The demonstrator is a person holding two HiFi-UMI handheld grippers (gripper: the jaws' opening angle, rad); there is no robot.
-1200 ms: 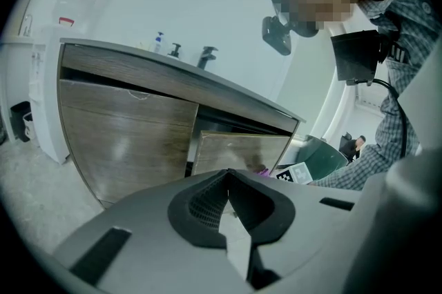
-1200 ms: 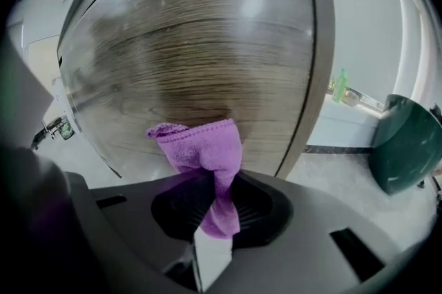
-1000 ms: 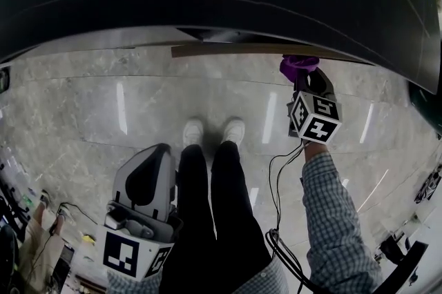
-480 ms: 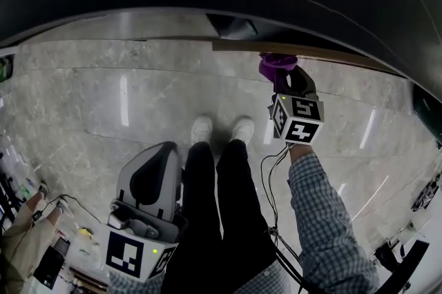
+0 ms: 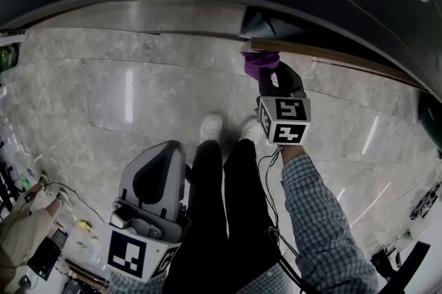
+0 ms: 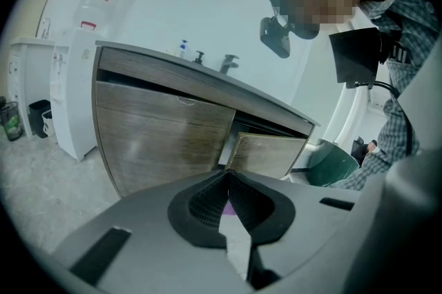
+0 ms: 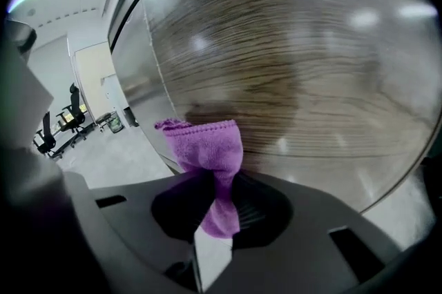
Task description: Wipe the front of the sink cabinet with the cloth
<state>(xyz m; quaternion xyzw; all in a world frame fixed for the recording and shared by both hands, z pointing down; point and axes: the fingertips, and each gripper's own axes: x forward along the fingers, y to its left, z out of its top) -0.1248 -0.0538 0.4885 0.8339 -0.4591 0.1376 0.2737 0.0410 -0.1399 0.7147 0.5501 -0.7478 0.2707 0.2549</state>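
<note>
My right gripper (image 5: 271,79) is shut on a purple cloth (image 5: 260,63) and holds it against the left end of a wood-grain cabinet door (image 5: 324,55) that stands ajar. In the right gripper view the cloth (image 7: 206,148) bunches out of the jaws of the right gripper (image 7: 219,192) and touches the door panel (image 7: 290,65). My left gripper (image 5: 164,148) hangs low beside my left leg, shut and holding nothing. The left gripper view shows the left gripper (image 6: 228,177) facing the sink cabinet front (image 6: 162,141) and its open door (image 6: 268,156) from a distance.
A water dispenser (image 6: 77,92) stands left of the cabinet and a green bin (image 6: 333,163) to its right. A faucet (image 6: 229,63) sits on the countertop. My shoes (image 5: 210,127) are on the marble floor; cables (image 5: 275,237) trail behind. Office chairs (image 7: 48,135) stand far off.
My right gripper has slid the cloth leftward along the door, from mid-panel to near its left end. The left gripper has stayed by my leg.
</note>
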